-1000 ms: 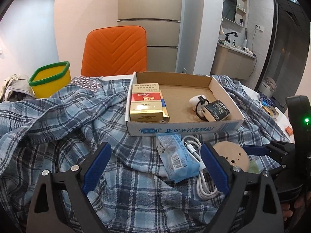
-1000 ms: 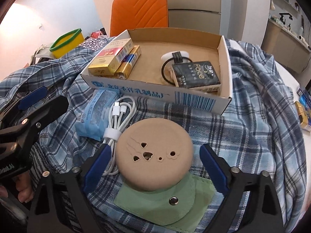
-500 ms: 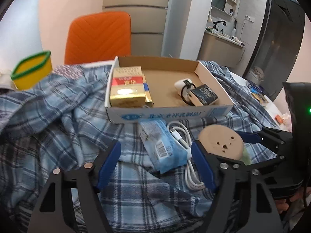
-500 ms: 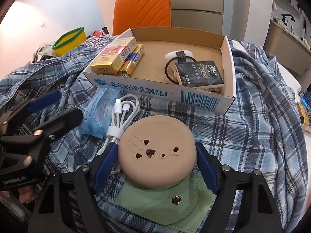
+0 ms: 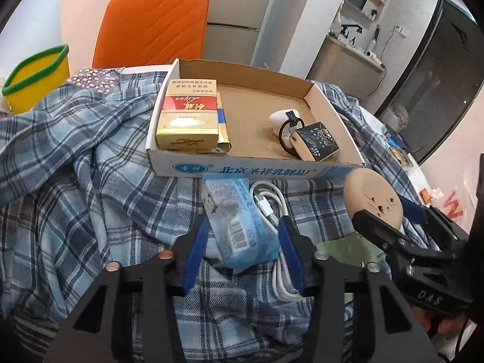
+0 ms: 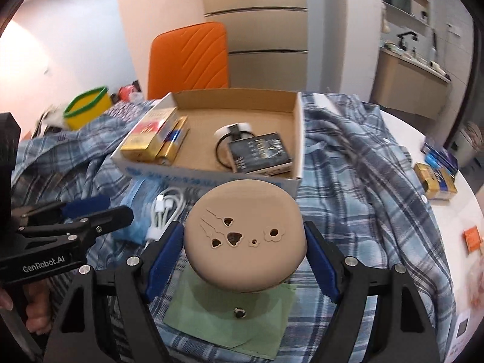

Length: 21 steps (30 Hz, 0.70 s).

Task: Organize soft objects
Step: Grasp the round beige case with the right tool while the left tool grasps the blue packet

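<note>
The left gripper has come down around the blue tissue pack, which lies on the plaid shirt just in front of the cardboard box. A second ago its jaws stood wide with the pack lying loose ahead of them; now they are closing, the blue pads at either side of the pack's near end, and whether they press it yet cannot be told. The white coiled cable lies touching the pack's right side, partly behind the right finger. The right gripper has narrowed onto the round tan case: earlier its pads stood clear of the case as it sat flat on the green pouch; now both pads press its sides, and the case appears raised and tilted up off the pouch. From the left view the case shows at the right, near the box's front right corner. Inside the box, the gold and red cartons sit at the left and the dark pack with a black ring beside it at the right, as before. The orange chair and yellow bin stand beyond.
</note>
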Tool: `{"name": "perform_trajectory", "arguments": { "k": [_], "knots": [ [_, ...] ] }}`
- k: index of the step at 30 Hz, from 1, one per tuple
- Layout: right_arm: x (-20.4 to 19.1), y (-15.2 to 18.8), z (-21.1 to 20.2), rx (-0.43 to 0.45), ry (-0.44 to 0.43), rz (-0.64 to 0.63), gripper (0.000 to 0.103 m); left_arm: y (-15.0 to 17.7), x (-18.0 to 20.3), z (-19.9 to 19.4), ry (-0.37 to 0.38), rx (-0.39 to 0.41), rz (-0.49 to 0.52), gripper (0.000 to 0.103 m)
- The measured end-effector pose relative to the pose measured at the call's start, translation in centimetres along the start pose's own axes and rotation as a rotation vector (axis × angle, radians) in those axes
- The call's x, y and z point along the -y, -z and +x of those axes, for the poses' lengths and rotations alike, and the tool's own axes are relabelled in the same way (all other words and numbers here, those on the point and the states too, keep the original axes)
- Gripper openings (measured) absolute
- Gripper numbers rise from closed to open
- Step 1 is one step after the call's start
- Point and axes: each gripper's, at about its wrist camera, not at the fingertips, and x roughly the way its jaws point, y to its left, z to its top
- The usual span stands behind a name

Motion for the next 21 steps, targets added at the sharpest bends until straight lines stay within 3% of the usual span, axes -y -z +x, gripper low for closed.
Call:
{"name": "perform_trajectory", "arguments": {
  "k": [4, 9, 16, 21],
  "knots": [
    [0.1, -0.1, 0.0, -0.002, -0.008, 0.004, 0.08, -0.6, 0.7, 0.7, -0.059, -0.015, 0.017, 0.041],
    [-0.5, -0.1, -0.2, 0.009, -0.003, -0.018, 0.08, 0.2, 0.5, 2.0, -0.055, -0.059, -0.007, 0.038],
    [-0.2, -0.1, 0.3, -0.01, -0.008, -0.007, 0.08, 0.5, 0.3, 1.6, -0.028, -0.034, -0.003, 0.024],
    [-0.2, -0.1, 0.3, -0.011, -0.008, -0.005, 0.08, 0.8, 0.6, 0.7, -0.025, 0.015, 0.013, 0.021]
  ]
}}
